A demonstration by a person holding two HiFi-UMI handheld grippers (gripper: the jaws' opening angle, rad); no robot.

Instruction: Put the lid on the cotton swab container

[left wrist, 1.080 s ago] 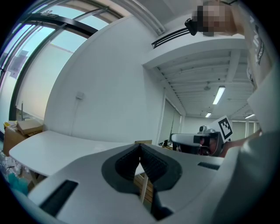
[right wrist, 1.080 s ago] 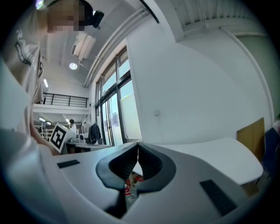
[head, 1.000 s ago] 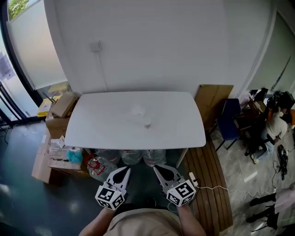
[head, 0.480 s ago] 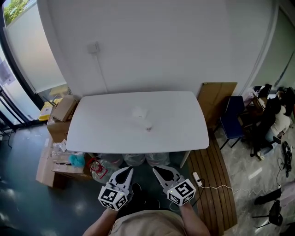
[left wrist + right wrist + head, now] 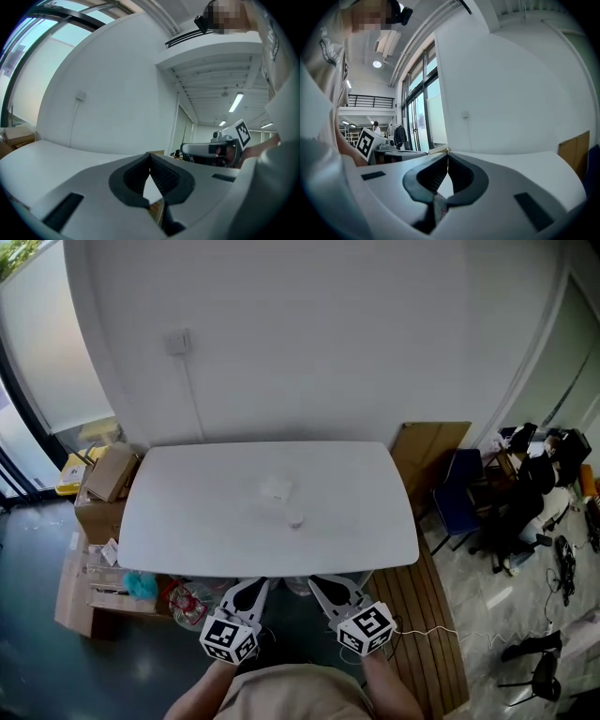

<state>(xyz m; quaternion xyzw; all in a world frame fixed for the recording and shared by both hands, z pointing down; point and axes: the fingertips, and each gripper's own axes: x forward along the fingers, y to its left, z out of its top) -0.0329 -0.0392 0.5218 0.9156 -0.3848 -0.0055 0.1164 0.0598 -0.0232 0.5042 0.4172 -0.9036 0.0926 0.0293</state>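
— Bench (image 5: 178, 512) contents?
— Two small pale items near its middle, just apart: a squarish thing (image 5: 277, 489) and a round thing (image 5: 296, 519). Which is container and which is lid, I cannot tell; too small to see inside.
— Tools?
— Left tool (image 5: 261, 583) and right tool (image 5: 315, 582) are both clenched on nothing, at the bench's near edge.

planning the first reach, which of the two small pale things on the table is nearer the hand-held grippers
The smaller round one; it sits closer to the front edge of the table than the larger squarish one behind it.
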